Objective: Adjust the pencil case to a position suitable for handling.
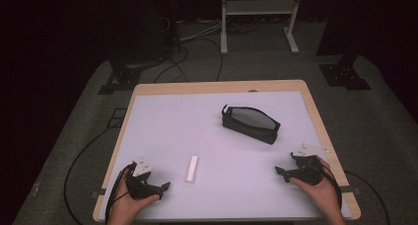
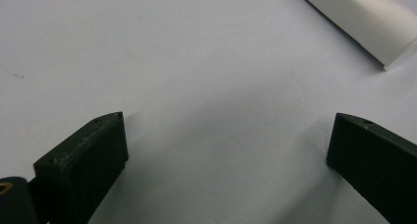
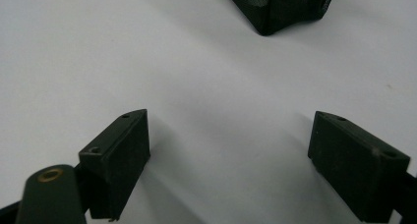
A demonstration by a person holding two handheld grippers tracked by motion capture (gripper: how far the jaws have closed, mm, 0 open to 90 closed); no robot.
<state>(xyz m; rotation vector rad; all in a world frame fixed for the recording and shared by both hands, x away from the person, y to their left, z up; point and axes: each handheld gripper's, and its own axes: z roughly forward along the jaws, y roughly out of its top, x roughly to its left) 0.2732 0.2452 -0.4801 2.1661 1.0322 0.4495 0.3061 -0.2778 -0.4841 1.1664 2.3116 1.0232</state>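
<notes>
A black zip pouch with a grey mesh top lies right of the table's middle; its corner is at the top of the right gripper view. A small white bar lies near the front, left of centre, and its end is at the top right of the left gripper view. My left gripper rests on the table at the front left, open, with nothing between its jaws. At the front right my right gripper also stands open and empty, pointing toward the pouch.
The white table top has a wooden rim. Cables trail from both grippers over the front edge. Beyond the table are a white metal stand, dark equipment bases and floor cables.
</notes>
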